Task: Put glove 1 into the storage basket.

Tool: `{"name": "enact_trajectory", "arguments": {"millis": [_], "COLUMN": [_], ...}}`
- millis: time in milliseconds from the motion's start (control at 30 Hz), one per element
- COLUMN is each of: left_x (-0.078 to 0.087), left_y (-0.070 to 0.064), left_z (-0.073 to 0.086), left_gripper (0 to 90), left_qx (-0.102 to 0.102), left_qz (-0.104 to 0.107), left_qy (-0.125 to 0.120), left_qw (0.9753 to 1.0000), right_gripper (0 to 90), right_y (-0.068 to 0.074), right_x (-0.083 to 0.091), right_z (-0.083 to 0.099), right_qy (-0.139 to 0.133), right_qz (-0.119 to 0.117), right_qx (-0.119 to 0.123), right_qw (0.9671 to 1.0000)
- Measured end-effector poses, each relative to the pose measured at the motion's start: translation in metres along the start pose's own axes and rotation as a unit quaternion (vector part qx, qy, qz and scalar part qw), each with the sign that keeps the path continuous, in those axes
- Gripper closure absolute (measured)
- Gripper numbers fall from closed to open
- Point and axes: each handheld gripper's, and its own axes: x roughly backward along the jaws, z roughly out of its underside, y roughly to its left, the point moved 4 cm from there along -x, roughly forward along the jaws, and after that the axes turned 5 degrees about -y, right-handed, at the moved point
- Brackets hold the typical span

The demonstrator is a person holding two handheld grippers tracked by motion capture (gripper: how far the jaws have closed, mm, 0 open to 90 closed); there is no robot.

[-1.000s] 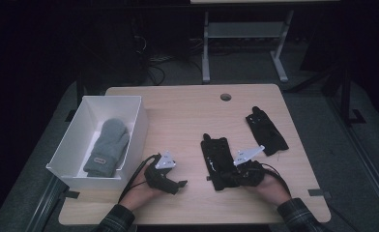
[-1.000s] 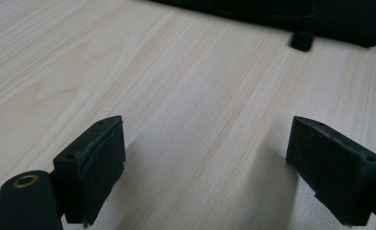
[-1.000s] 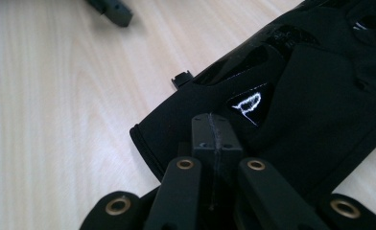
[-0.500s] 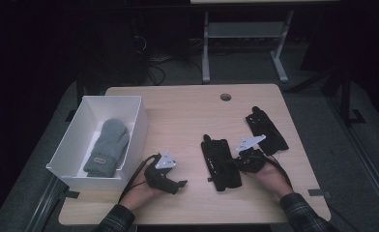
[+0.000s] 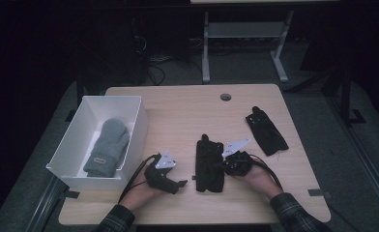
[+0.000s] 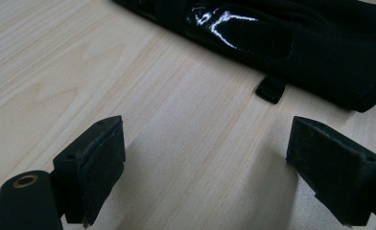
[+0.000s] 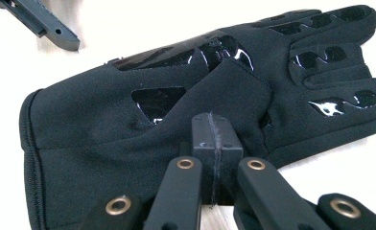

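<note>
Black glove lying flat at the near middle of the bench, its cuff toward the near edge; the right gripper rests against its right side with fingers pressed together, pinching a fold of the fabric. Left gripper, just left of the glove, holds its fingers wide apart over bare wood. Second black glove lies farther right; a grey mitten sits in the white box at left.
</note>
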Motion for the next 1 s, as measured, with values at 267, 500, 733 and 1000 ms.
{"name": "enact_trajectory", "arguments": {"millis": [267,500,733,1000], "left_x": [0.0,0.0,0.001,0.001], "left_y": [0.001,0.0,0.0,0.001], "left_z": [0.0,0.0,0.0,0.0], "left_gripper": [12.6,12.6,12.6,12.6], "left_qx": [-0.006,-0.002,-0.003,-0.004], "left_qz": [-0.001,0.0,-0.001,-0.002], "left_qy": [0.001,0.001,0.002,0.002], "left_qw": [1.0,1.0,1.0,1.0], "right_gripper": [90.0,90.0,90.0,90.0], "right_y": [-0.005,-0.012,0.003,0.006], "right_x": [-0.001,-0.025,-0.037,-0.033], "right_z": [-0.015,-0.027,-0.033,-0.035], "right_qy": [-0.019,-0.015,-0.013,-0.017], "right_qz": [0.023,0.025,-0.012,-0.018], "right_qx": [0.002,-0.001,0.019,0.024], "right_qw": [0.9995,0.9996,0.9997,0.9994]}}
